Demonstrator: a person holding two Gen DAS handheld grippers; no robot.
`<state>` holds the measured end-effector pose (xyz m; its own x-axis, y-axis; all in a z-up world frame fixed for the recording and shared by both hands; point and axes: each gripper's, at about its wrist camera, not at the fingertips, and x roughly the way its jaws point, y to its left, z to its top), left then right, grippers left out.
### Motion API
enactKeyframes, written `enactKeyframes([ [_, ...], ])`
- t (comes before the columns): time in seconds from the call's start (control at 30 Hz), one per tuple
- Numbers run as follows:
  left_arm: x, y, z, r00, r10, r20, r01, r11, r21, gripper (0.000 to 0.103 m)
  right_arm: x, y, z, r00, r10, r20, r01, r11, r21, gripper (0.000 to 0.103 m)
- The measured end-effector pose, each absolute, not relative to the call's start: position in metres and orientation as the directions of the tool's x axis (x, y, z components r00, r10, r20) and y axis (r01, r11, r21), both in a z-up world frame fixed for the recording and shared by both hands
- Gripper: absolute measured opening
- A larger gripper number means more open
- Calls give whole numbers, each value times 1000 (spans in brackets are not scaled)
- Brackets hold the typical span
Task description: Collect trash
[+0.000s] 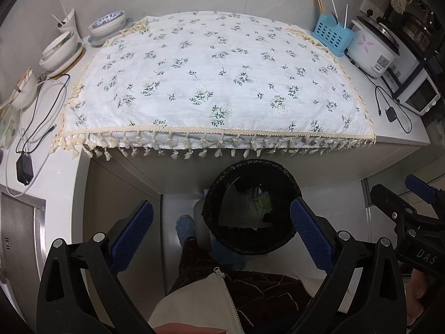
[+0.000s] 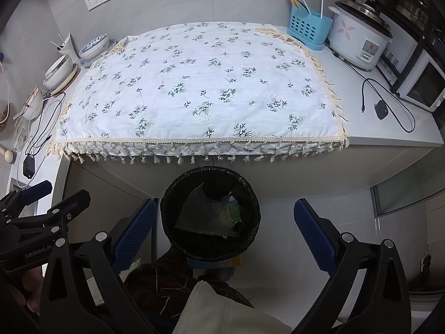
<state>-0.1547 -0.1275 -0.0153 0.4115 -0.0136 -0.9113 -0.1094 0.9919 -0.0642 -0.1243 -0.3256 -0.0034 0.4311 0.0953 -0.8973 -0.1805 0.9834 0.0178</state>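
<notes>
Under the table's front edge stands a round bin lined with a black bag (image 1: 244, 246) (image 2: 205, 253). It holds a sheet of bubble wrap (image 1: 236, 211) (image 2: 200, 211) and a green packet (image 1: 261, 203) (image 2: 233, 208). My left gripper (image 1: 222, 233) hovers open above the bin's mouth, nothing between its blue pads (image 1: 133, 233). The right gripper (image 2: 225, 231) is open and empty too, just right of the bin. Each shows at the edge of the other's view: right gripper (image 1: 400, 192), left gripper (image 2: 55, 194). No loose trash shows on the floral tablecloth (image 1: 217, 78) (image 2: 200, 89).
Stacked bowls (image 1: 58, 50) and a charger with cables (image 1: 23, 167) lie left of the cloth. A blue utensil basket (image 1: 332, 37), a rice cooker (image 1: 372, 50), a small oven (image 1: 420, 97) and a black cable (image 1: 392, 114) sit on the right. The person's leg and shoe (image 1: 185, 228) are beside the bin.
</notes>
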Motion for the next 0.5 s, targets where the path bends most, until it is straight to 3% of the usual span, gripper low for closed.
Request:
enactKeyframes([
  [0.5,-155,-123,-14,415,-13,-910,-108,992,-63,97,-126,-322,-5,428,97,-899,-183,983,19,95],
])
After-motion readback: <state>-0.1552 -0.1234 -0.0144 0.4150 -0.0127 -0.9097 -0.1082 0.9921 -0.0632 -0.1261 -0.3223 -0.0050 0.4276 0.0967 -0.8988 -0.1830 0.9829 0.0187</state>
